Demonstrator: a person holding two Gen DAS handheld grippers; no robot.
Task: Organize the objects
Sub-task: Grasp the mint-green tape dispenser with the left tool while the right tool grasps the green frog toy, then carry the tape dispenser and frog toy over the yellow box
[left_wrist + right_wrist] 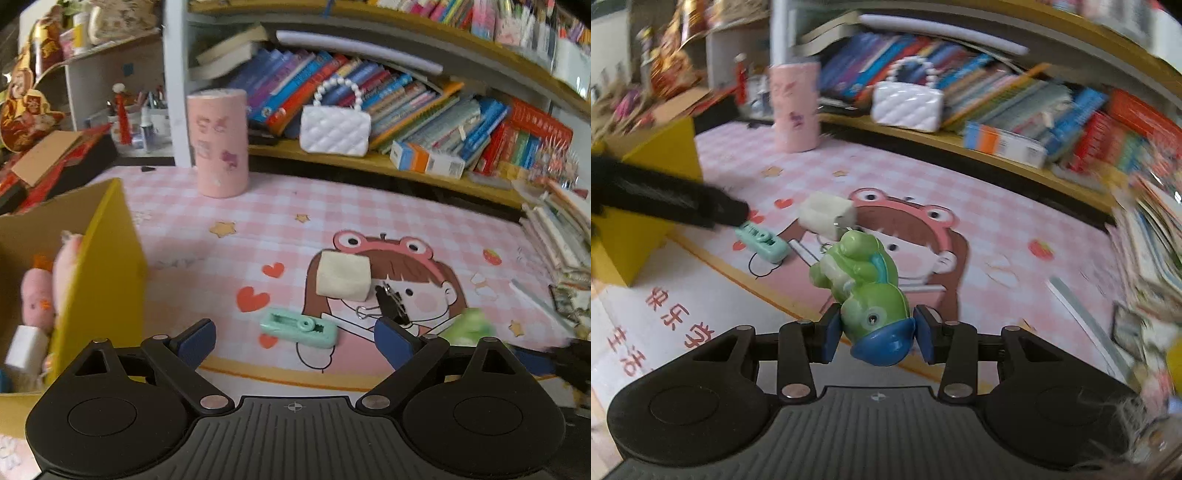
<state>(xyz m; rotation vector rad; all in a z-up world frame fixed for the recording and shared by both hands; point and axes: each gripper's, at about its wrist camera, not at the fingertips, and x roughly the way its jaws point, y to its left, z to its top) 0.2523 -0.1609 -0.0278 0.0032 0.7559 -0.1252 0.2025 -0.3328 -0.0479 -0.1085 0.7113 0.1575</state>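
Left gripper (293, 341) is spread wide and empty, with the mint stapler thing (298, 328) lying crosswise dead ahead between its fingers, so left is nearer. Right gripper (875, 338) is clamped on the green frog toy (866, 291).

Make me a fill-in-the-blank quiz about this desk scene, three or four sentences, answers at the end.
1. The right tongs are closed on a toy whose body is mostly ____.
2. The left tongs are open and hold ____.
3. The white purse has a handle made of ____.
4. The box beside the mat is ____ outside.

Missing words: green; nothing; beads; yellow
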